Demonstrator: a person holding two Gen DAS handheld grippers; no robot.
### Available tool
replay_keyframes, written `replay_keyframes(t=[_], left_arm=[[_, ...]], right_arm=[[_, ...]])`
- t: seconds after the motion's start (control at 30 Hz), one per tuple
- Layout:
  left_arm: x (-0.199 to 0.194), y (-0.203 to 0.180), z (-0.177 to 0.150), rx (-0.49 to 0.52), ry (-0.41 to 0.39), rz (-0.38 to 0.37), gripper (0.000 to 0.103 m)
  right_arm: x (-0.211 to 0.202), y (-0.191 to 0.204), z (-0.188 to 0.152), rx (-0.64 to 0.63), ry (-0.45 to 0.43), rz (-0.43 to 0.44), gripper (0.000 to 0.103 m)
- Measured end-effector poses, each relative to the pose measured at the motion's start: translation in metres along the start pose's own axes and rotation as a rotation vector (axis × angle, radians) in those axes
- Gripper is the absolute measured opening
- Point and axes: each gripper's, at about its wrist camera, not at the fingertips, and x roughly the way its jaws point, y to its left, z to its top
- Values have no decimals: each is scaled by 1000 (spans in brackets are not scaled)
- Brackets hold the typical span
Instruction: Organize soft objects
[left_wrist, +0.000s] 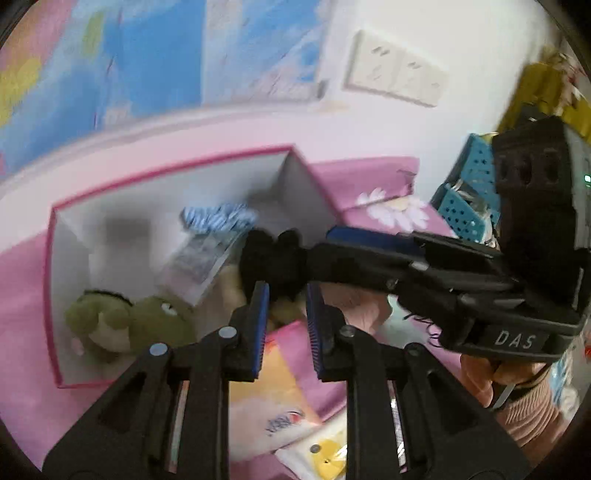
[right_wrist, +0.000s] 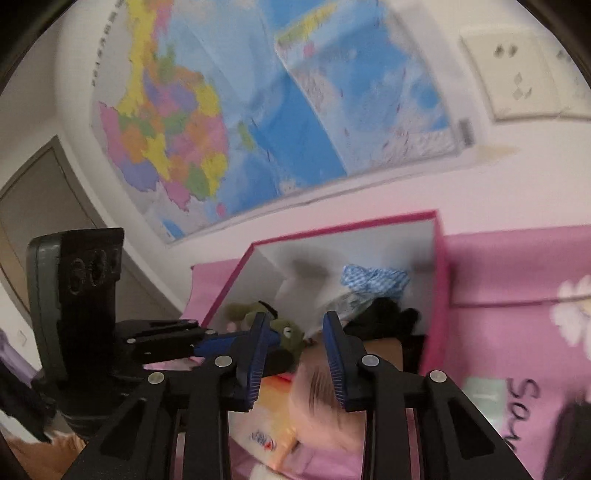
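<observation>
A pink-edged white box (left_wrist: 66, 266) stands on a pink bed sheet; it also shows in the right wrist view (right_wrist: 434, 295). Inside lie a green plush frog (left_wrist: 125, 325), a blue-white striped cloth (left_wrist: 218, 218) and a black plush toy (left_wrist: 273, 258). My left gripper (left_wrist: 286, 306) is open, just before the box's near side. My right gripper (right_wrist: 295, 343) is open too; in the left wrist view it reaches in from the right, its fingers (left_wrist: 369, 236) next to the black plush. The frog (right_wrist: 288, 332) and black plush (right_wrist: 388, 314) lie beyond its tips.
A pink and yellow packet (left_wrist: 273, 387) and a yellow item (left_wrist: 328, 458) lie on the sheet near me. Blue perforated baskets (left_wrist: 469, 199) stand at the right. A map (right_wrist: 258, 110) and wall sockets (left_wrist: 395, 70) are on the wall behind.
</observation>
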Motion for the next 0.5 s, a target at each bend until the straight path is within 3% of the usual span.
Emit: replay_keyframes(t=[0.1, 0.2, 0.3, 0.4, 0.5], left_arm=[[7, 12, -8, -29, 20, 13, 22], [-3, 10, -18, -8, -16, 7, 22], [-16, -3, -30, 49, -50, -50, 26], [-20, -24, -48, 117, -43, -109, 35], [-6, -46, -64, 161, 41, -184, 36]], right_arm=[[-6, -7, -9, -4, -17, -45, 32], [-32, -14, -27, -18, -49, -88, 32], [-56, -23, -44, -40, -50, -150, 37], [-64, -38, -63, -15, 14, -219, 41], [-60, -57, -83, 40, 105, -240, 41]])
